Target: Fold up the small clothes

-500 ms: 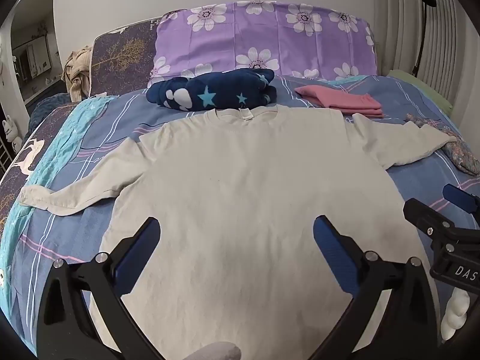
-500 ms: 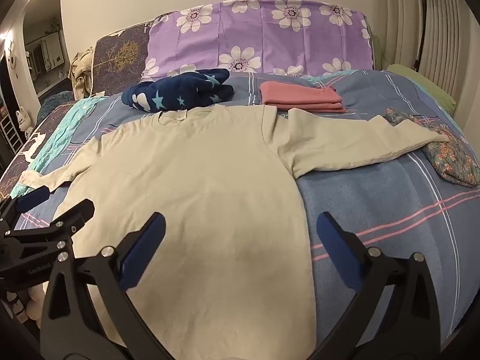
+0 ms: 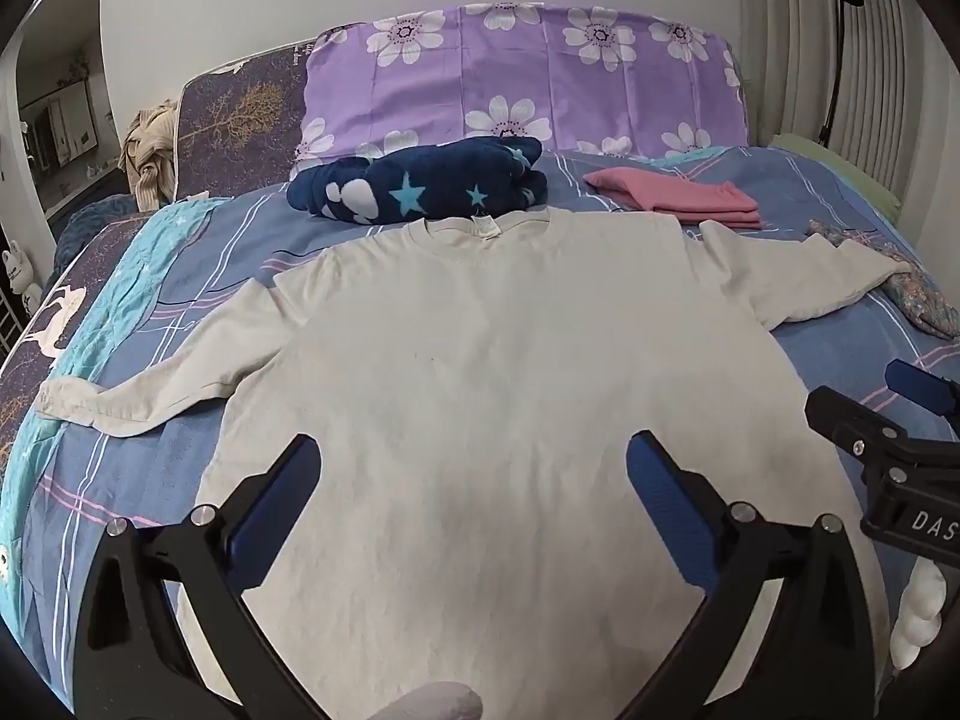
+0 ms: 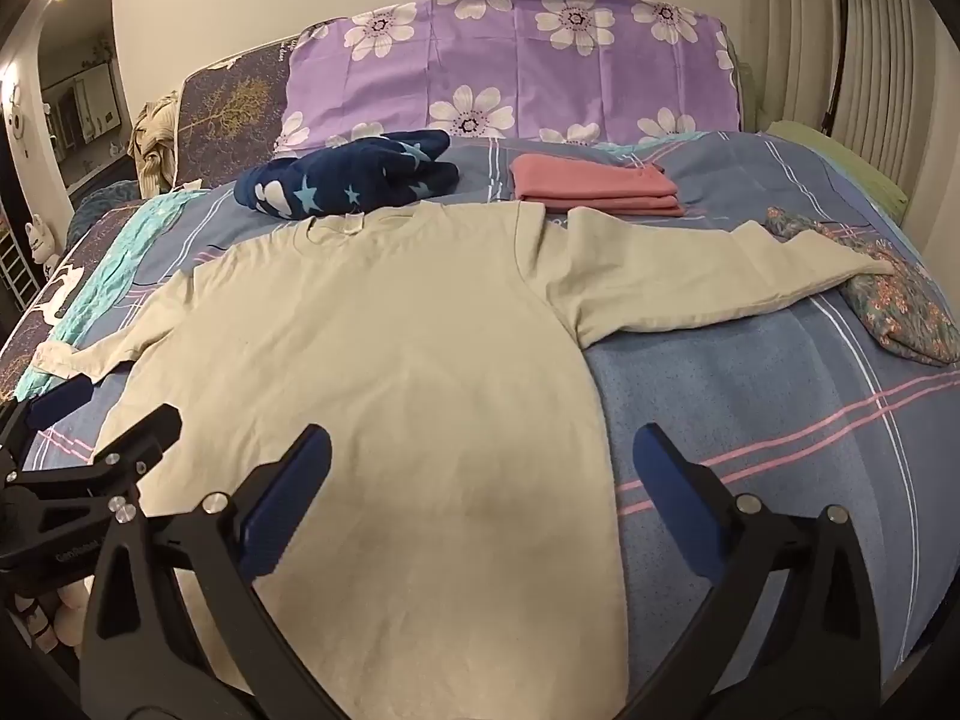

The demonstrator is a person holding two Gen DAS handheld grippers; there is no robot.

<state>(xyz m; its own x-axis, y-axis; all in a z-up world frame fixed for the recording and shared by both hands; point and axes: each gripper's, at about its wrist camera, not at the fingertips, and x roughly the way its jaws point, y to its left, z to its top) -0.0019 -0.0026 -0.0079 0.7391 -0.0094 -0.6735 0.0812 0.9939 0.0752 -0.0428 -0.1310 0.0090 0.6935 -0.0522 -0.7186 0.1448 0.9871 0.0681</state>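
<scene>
One cream shirt [image 3: 498, 372] lies flat on the bed [image 4: 780, 420], both sleeves spread out. Two hand-held grippers hang over its bottom part: the left hand-held gripper [image 3: 474, 480] and the right hand-held gripper [image 4: 480, 474], both wide open, holding nothing. Behind sit one starry blue bundle [image 3: 420, 189] and one pink pile [image 4: 594, 186].

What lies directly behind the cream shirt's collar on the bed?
A navy star-print bundle sits just behind the cream shirt, beside folded pink clothes. Purple floral pillows stand further back. The shirt hides the bedspread beneath it.

Home bedroom: bed [image 3: 750, 372], floral pillow [image 3: 528, 78]
</scene>
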